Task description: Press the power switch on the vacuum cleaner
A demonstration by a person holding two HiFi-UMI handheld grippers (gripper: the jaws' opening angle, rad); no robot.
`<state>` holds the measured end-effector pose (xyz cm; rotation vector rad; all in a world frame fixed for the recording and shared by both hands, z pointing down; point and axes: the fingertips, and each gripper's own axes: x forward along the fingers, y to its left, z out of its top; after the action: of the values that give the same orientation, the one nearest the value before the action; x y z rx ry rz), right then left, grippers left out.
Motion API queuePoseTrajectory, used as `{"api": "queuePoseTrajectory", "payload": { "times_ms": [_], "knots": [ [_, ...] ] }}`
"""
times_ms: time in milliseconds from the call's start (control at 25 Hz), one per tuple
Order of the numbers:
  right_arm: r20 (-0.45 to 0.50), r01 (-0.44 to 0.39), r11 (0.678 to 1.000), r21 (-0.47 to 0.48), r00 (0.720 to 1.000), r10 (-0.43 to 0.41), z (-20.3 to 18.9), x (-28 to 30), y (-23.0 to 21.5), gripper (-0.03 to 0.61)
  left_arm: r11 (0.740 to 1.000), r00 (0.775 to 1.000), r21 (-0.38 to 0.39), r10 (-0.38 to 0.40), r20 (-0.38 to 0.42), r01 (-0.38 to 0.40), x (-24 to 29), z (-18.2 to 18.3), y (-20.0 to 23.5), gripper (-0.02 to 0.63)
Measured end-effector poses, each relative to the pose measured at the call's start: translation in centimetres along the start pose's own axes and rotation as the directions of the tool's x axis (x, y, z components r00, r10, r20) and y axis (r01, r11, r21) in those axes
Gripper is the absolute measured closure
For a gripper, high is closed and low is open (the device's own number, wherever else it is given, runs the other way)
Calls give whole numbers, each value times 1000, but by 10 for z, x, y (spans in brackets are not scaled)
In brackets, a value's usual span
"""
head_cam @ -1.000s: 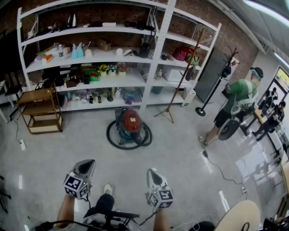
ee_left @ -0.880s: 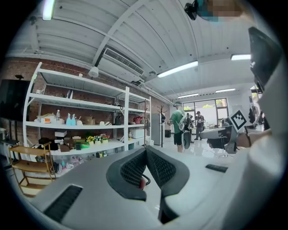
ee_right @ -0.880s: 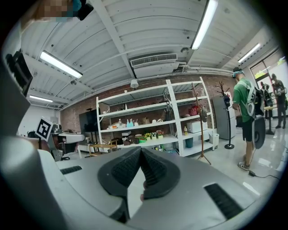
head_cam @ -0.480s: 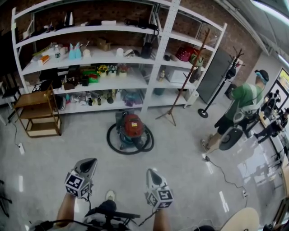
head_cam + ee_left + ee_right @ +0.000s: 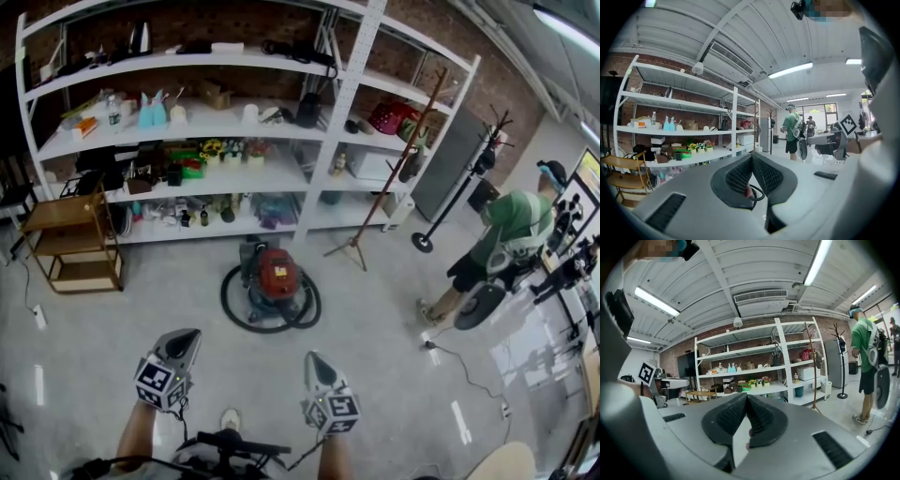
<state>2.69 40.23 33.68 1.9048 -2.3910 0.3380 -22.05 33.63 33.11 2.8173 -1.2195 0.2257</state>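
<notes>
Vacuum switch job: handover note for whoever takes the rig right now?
Left gripper: shut, empty, held low in front of the person.
Right gripper: shut, empty, beside it.
Vacuum: red-topped, on the floor before the shelves, hose looped round it, well ahead of both grippers.
Done: nothing; neither gripper touches the vacuum.
Left: walk up, find the power switch (too small to make out from here), press it.

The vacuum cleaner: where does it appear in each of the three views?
Head view: the vacuum cleaner stands on the floor at centre, before the white shelf rack.
Left gripper view: low centre, its red body and black hose peek between the jaw pads.
Right gripper view: hidden by the jaws; perhaps a reddish sliver.
Shared landmark: the white shelf rack.
</notes>
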Motion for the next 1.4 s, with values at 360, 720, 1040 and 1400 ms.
{"api": "queuePoseTrajectory", "payload": {
  "times_ms": [360, 720, 1040, 1400],
  "knots": [
    [15, 26, 999, -35, 1000, -25, 19, 59, 9, 566, 1000, 1000, 1, -17, 3, 17, 36, 4, 57, 609],
    [0, 19, 999, -35, 1000, -19, 25, 102, 4, 566, 1000, 1000, -6, -19, 12, 19, 67, 8, 91, 609],
    [-8, 6, 1000, -23, 1000, -6, 29, 136, -11, 566, 1000, 1000, -10, -3, 0, 3, 93, 10, 112, 609],
    [-5, -15, 1000, -5, 1000, 15, 36, 186, -42, 566, 1000, 1000, -10, 5, -10, -5, 143, 11, 133, 609]
  ]
}}
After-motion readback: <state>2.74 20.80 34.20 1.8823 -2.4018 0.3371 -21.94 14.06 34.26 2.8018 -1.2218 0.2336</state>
